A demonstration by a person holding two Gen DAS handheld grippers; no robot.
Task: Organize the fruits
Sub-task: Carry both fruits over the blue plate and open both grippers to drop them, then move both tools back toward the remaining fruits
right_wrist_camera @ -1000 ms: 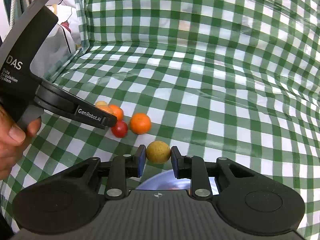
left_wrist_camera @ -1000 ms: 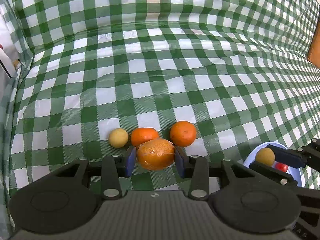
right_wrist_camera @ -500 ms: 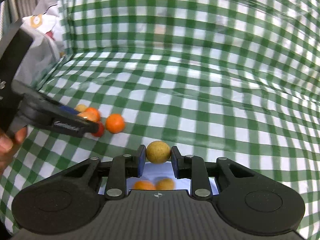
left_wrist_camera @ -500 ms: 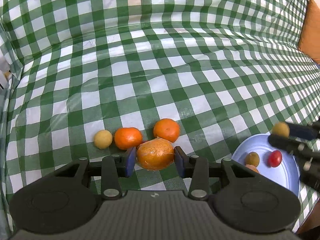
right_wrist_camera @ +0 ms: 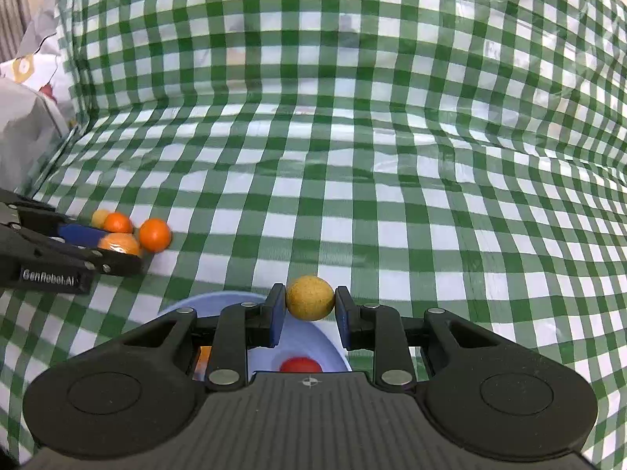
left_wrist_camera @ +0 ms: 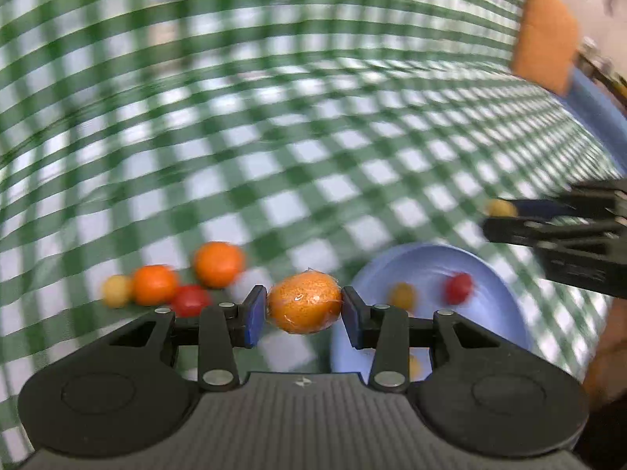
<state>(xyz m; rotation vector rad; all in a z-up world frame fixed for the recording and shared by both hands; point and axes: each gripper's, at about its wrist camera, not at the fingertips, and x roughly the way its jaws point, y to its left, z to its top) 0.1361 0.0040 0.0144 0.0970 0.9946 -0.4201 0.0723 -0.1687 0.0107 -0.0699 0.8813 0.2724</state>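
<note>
My left gripper (left_wrist_camera: 303,309) is shut on a plastic-wrapped orange (left_wrist_camera: 305,302), held above the checked cloth just left of the blue plate (left_wrist_camera: 493,313). My right gripper (right_wrist_camera: 309,305) is shut on a small yellow-brown fruit (right_wrist_camera: 310,297) above the far rim of the plate (right_wrist_camera: 188,305). The plate holds a red fruit (left_wrist_camera: 458,286) and a small yellow fruit (left_wrist_camera: 401,293). Two oranges (left_wrist_camera: 218,264), a red fruit (left_wrist_camera: 191,299) and a small yellow fruit (left_wrist_camera: 115,290) lie on the cloth to the left. The left wrist view is motion-blurred.
The table is covered by a green-and-white checked cloth (right_wrist_camera: 352,156). An orange cushion (left_wrist_camera: 544,35) stands at the far right edge. A grey bag (right_wrist_camera: 27,117) lies beyond the table's left edge.
My left gripper has swung right with the wrapped orange toward the plate, uncovering a red fruit on the cloth. My right gripper has moved back, still holding the yellow-brown fruit.
</note>
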